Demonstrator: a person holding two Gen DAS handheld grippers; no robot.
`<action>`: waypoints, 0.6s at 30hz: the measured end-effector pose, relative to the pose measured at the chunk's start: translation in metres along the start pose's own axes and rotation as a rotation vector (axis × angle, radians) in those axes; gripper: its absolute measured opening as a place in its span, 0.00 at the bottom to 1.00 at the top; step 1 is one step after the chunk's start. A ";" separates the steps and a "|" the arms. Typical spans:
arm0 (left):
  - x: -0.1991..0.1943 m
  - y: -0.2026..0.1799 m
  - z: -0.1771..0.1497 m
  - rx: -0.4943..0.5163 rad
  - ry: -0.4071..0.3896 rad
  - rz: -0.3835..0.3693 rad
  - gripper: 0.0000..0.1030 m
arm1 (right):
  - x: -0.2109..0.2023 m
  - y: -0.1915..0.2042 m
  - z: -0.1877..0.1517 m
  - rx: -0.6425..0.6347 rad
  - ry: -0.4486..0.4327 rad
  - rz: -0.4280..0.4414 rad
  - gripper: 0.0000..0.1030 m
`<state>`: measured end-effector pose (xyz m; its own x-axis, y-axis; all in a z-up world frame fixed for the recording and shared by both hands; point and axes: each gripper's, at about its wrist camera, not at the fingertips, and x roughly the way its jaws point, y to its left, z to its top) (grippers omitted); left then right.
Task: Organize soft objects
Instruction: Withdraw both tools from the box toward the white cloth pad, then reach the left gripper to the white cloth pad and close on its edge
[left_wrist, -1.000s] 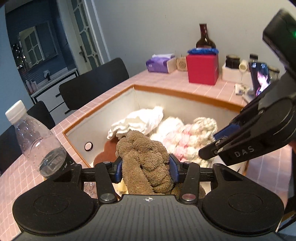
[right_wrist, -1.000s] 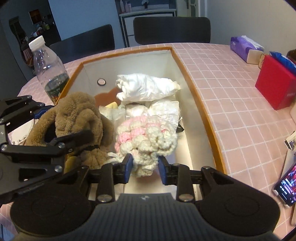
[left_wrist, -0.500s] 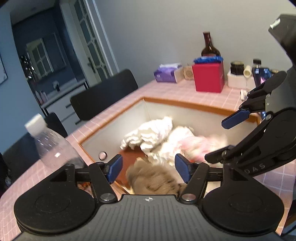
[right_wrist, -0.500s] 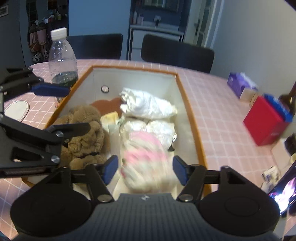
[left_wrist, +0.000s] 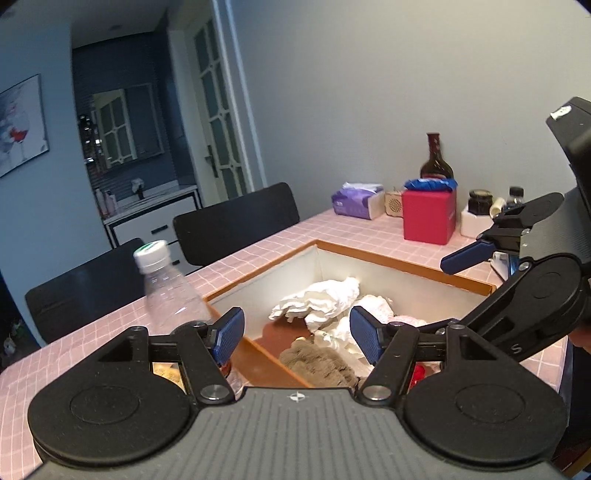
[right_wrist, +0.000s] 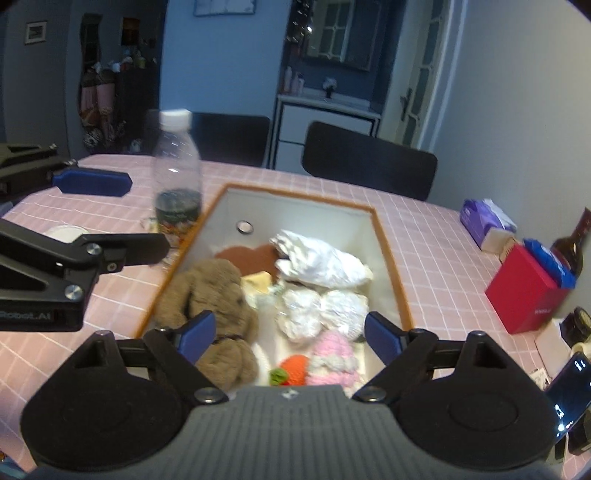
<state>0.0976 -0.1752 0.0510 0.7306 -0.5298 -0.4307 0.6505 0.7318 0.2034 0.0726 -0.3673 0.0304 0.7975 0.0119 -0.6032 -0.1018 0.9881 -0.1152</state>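
Released both toys since earlier frame: brown plush, then pinched by left gripper (left_wrist: 295, 334), and pink-cream knit toy, then pinched by right gripper (right_wrist: 290, 338), both dropped into box. Both sets of jaws just been opening; nothing between either pair now, fingers spread wide, pulled up and back above the box.

Brown plush (right_wrist: 218, 314) lay in white box (right_wrist: 317, 210) w/ orange-brown rim, on its left side near front, limbs toward camera in right wrist view. Pink-cream knit toy (right_wrist: 332, 360) sat at front right of box, just beside an orange knit piece (right_wrist: 293, 371) w/ green bit. Behind those: crumpled whitish bundles (right_wrist: 321, 312), then white cloth (right_wrist: 321, 260) toward the back, next to brown heart-shaped patch (right_wrist: 245, 254) on box floor. Small yellowish item btw plush and bundles, unclear what.

Box set into pink-checked table (right_wrist: 439, 258). Clear water bottle (right_wrist: 177, 177) upright just left of box rim. Red box (left_wrist: 428, 216), tissue pack (left_wrist: 356, 201), dark bottle (left_wrist: 436, 158) well apart at far right of table. Phone (right_wrist: 569, 387) at right edge, screen lit. Black chairs (right_wrist: 369, 162) behind table.
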 end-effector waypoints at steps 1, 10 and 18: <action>-0.004 0.003 -0.002 -0.010 -0.006 0.004 0.75 | -0.003 0.005 0.000 -0.003 -0.007 0.007 0.84; -0.040 0.038 -0.031 -0.099 -0.044 0.069 0.75 | -0.023 0.062 -0.005 -0.025 -0.103 0.050 0.91; -0.060 0.088 -0.085 -0.248 0.024 0.179 0.75 | -0.005 0.119 -0.015 -0.011 -0.172 0.152 0.92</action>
<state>0.0933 -0.0427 0.0200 0.8222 -0.3750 -0.4283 0.4393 0.8965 0.0584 0.0472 -0.2520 0.0078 0.8620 0.1877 -0.4709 -0.2344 0.9712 -0.0420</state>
